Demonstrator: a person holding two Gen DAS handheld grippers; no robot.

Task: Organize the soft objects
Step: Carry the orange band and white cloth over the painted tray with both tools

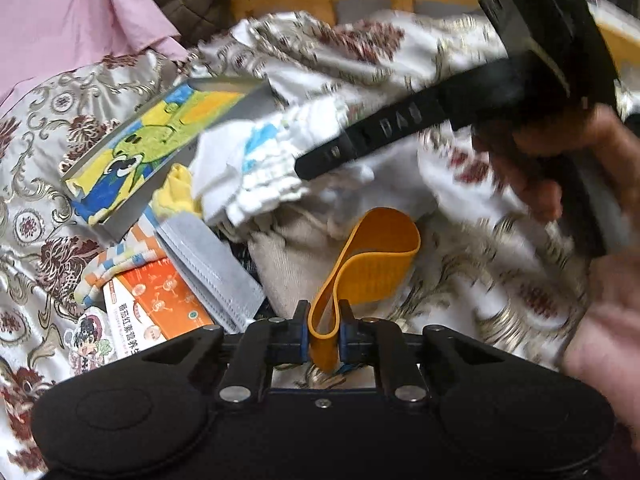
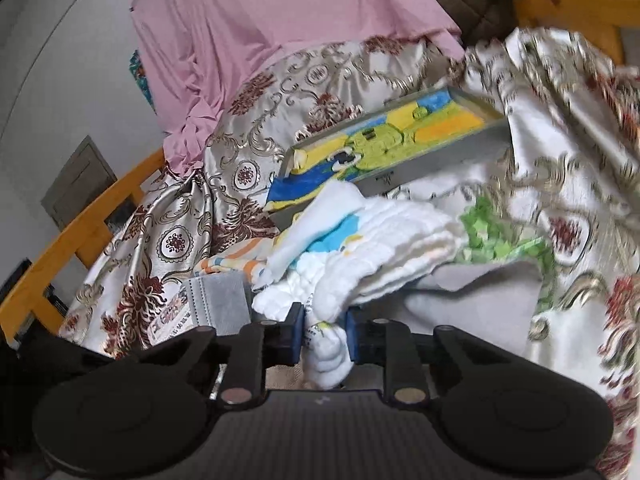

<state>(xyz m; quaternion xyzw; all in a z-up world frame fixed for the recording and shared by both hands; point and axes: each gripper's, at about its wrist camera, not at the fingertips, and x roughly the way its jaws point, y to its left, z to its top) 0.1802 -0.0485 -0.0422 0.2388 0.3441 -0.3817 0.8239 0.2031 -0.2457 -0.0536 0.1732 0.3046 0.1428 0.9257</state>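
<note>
Rubbery orange band (image 1: 362, 276), looped, sits clamped in the left gripper (image 1: 324, 338); only the right view shows the right gripper (image 2: 325, 338) pinching ribbed white cloth (image 2: 360, 248) at 12 o'clock.

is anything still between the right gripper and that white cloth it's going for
Nothing visible is. The right gripper is already shut on the white cloth, bunched between its pads. The left gripper separately pinches the orange band.

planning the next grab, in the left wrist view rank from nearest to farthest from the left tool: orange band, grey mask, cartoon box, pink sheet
1. orange band: clamped in the left tool, centre.
2. grey mask: just left of the tool, lying on the bedding.
3. cartoon box: farther back, left, tilted.
4. pink sheet: farthest, upper left corner.
</note>
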